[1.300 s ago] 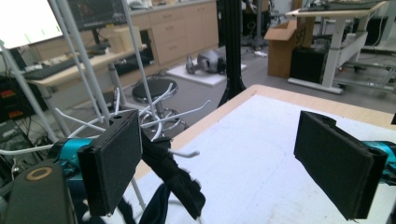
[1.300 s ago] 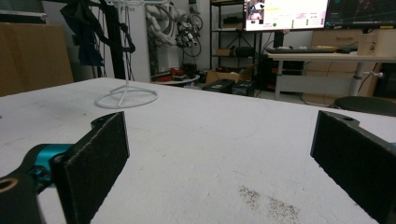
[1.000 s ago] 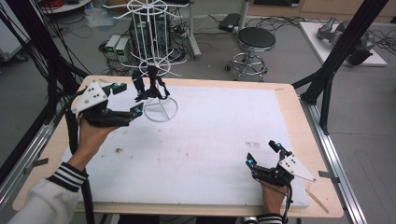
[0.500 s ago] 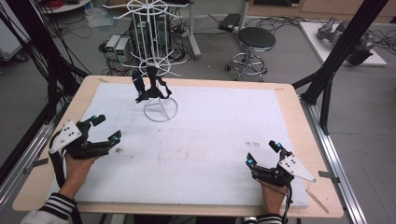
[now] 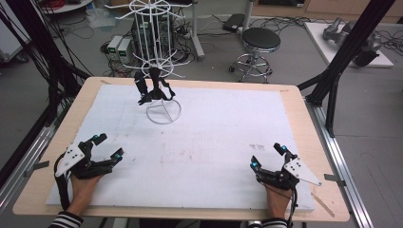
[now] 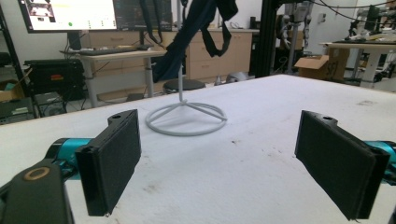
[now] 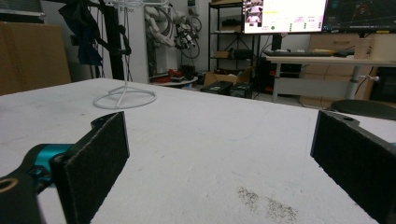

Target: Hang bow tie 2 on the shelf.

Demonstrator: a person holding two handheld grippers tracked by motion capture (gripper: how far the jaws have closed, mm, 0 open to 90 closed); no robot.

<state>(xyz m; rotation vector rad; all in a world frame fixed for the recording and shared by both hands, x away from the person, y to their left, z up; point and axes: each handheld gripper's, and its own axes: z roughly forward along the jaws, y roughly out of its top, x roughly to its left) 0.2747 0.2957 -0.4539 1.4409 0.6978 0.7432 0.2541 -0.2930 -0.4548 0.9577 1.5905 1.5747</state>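
Near the table's front edge, my left gripper (image 5: 108, 147) and right gripper (image 5: 267, 155) rest on the white mat (image 5: 214, 137), both with jaws spread and nothing between them. Farther back stands the wire rack (image 5: 159, 71), with dark straps (image 5: 151, 88) hanging from it, well apart from both.

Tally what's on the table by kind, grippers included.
White wire rack: 1
Dark garments hanging on the rack: the clump cannot be separated, counted as 1
Handheld grippers: 2, left gripper and right gripper, both open
Total: 4
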